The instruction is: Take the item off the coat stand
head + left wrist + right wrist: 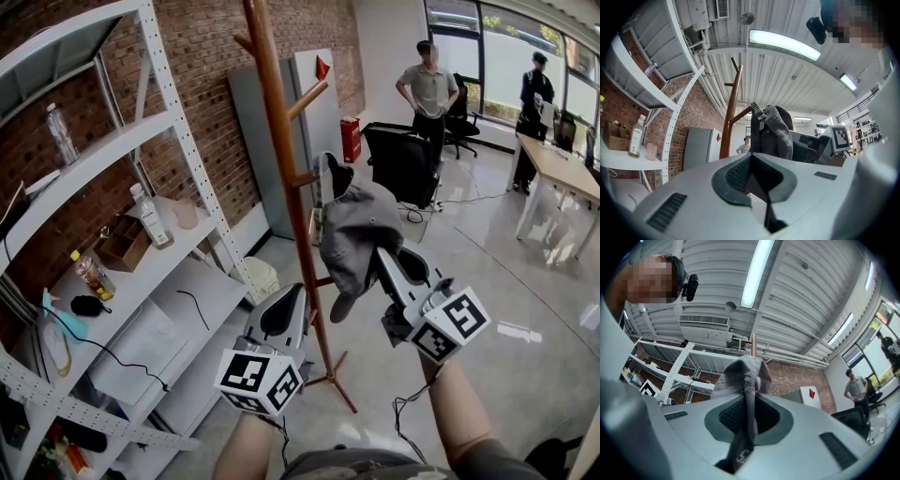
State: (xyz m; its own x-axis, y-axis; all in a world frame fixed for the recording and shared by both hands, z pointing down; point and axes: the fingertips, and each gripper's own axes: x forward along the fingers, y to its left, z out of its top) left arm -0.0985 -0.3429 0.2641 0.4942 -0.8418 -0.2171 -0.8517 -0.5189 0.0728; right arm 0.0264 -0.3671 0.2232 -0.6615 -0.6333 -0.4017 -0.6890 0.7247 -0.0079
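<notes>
Closest to me, the left hand-held gripper [291,302] sits low by the foot of the coat stand [281,141], its jaws pressed together with nothing between them. Just to its right and a bit higher, the right hand-held gripper [382,258] is clenched on the grey cap [361,230], pinching a fold of its fabric between the pads. The cap is up in the air right beside the wooden pole, at the level of a short peg [305,178]. Its back edge is very near that peg's tip, and I cannot tell whether they touch.

Left of the stand, white metal shelving [178,122] runs along the brick wall and carries a clear bottle [150,216]. Behind the stand there is a grey cabinet [314,103]. Farther back, one person [429,89] stands with hands on hips, and another [536,94] stands by a table [562,169] near the windows.
</notes>
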